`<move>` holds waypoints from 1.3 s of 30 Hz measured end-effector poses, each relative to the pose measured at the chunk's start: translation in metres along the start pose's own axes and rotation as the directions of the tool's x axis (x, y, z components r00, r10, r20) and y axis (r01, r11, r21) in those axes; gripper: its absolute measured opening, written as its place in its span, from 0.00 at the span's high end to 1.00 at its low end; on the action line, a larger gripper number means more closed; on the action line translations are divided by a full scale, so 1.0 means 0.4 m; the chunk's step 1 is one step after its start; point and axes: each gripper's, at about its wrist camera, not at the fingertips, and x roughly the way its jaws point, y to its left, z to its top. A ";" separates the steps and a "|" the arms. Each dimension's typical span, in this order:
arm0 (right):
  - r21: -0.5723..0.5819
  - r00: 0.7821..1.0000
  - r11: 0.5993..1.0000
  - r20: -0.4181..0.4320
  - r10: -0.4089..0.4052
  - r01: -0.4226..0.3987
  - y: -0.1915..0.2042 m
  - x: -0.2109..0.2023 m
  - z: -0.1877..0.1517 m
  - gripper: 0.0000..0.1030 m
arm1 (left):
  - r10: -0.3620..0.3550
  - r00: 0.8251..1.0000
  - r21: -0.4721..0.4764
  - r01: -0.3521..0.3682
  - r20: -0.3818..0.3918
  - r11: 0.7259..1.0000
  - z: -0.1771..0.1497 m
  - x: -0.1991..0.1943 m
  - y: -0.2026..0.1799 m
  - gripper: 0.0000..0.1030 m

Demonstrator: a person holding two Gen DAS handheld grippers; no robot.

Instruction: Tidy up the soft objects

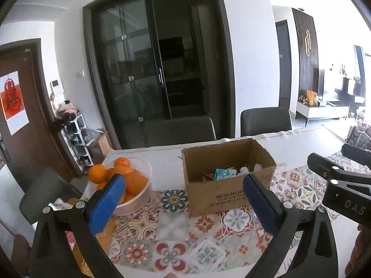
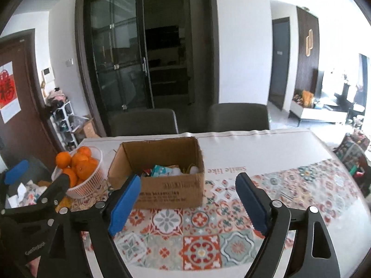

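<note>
Near the table's far edge, the open brown cardboard box (image 2: 160, 176) holds soft items; both grippers, left gripper (image 1: 183, 197) and right gripper (image 2: 187, 199), hover spread and empty, so sorting looks nearly finished.

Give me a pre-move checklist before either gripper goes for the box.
1. Left gripper open, nothing held: ok.
2. Right gripper open, nothing held: ok.
3. Box upright, top open: ok.
4. Room left in box: cannot tell; items cover the bottom.
5. Loose soft object on the table to pick: not ok, none seen.
6. Orange basket apart from box: ok, beside it on its left.
</note>
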 end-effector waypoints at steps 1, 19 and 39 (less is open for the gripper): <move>0.003 1.000 1.000 0.006 -0.005 0.005 0.002 -0.022 -0.010 0.15 | 0.004 1.000 0.000 -0.004 0.006 1.000 -0.007 -0.023 0.007 0.00; 0.014 0.997 1.000 0.081 0.017 -0.018 0.025 -0.327 -0.167 0.10 | -0.017 0.996 -0.018 0.019 0.083 1.000 -0.141 -0.352 0.040 0.00; -0.016 0.992 0.999 0.121 0.034 -0.033 0.001 -0.541 -0.274 0.10 | 0.021 0.991 -0.036 -0.016 0.131 0.999 -0.238 -0.592 0.018 0.00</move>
